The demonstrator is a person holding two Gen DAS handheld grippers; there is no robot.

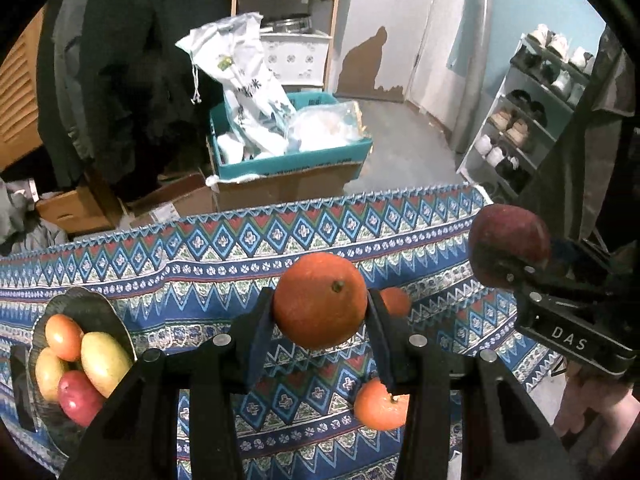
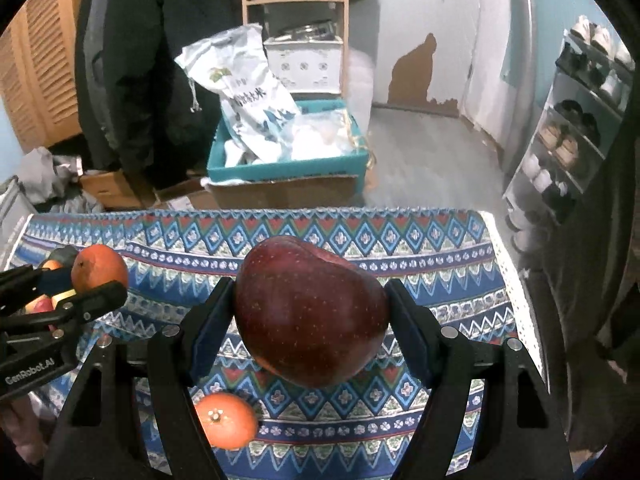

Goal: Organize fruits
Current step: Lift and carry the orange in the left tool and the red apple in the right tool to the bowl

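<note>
While left claw [image 1: 320, 312] clamped on an orange [image 1: 320, 300] and right claw [image 2: 310, 312] on a red apple [image 2: 310, 308], both lifted clear. Plate [image 1: 96, 304] at surface's left edge already holding maybe four fruits; two small oranges [image 1: 380, 404] left on cloth.

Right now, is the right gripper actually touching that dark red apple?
Touching. The right wrist view shows the right gripper with both finger pads pressed against the sides of the red apple, which is held up above the patterned tablecloth.
</note>
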